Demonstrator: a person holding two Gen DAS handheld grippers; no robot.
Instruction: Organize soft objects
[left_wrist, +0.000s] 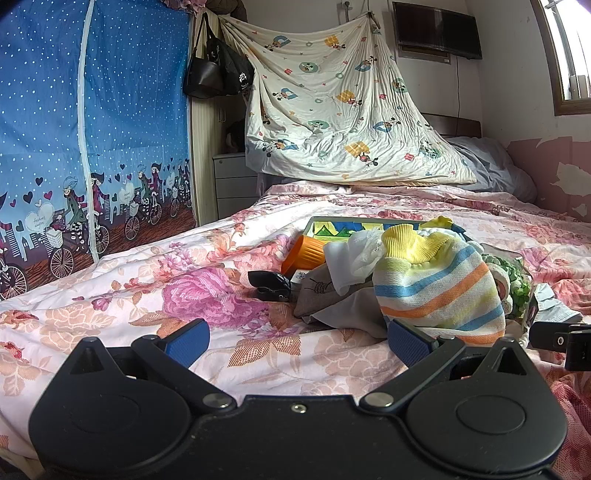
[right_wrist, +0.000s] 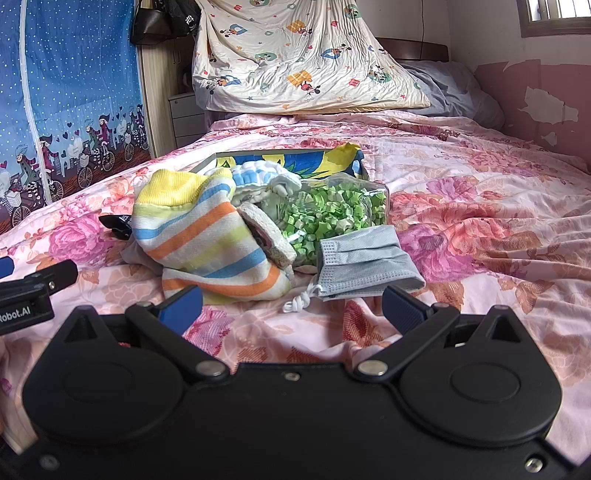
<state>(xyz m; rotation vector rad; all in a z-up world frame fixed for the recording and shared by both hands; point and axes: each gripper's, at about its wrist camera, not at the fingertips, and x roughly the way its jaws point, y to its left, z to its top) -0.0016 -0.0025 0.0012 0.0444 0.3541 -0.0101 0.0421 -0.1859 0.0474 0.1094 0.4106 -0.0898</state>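
Note:
A pile lies mid-bed. On top sits a striped sock (left_wrist: 439, 291) (right_wrist: 210, 240) with a yellow cuff. Beside it are a grey face mask (right_wrist: 365, 260), a clear jar of green paper stars (right_wrist: 332, 218), a round sponge-like pad (right_wrist: 266, 236), a white cloth (left_wrist: 351, 258), a grey cloth (left_wrist: 325, 295) and a colourful box (left_wrist: 354, 226) (right_wrist: 295, 162) behind. My left gripper (left_wrist: 297, 341) is open just short of the sock. My right gripper (right_wrist: 291, 301) is open in front of the sock's toe and the mask. Neither holds anything.
An orange cup (left_wrist: 306, 253) and a black clip (left_wrist: 269, 286) lie left of the pile. The floral bedspread (right_wrist: 480, 221) stretches right to a pink wall. A blue wardrobe curtain (left_wrist: 92, 147) stands left, a cartoon sheet (left_wrist: 332, 110) hangs at the head. The other gripper (right_wrist: 26, 291) shows at left.

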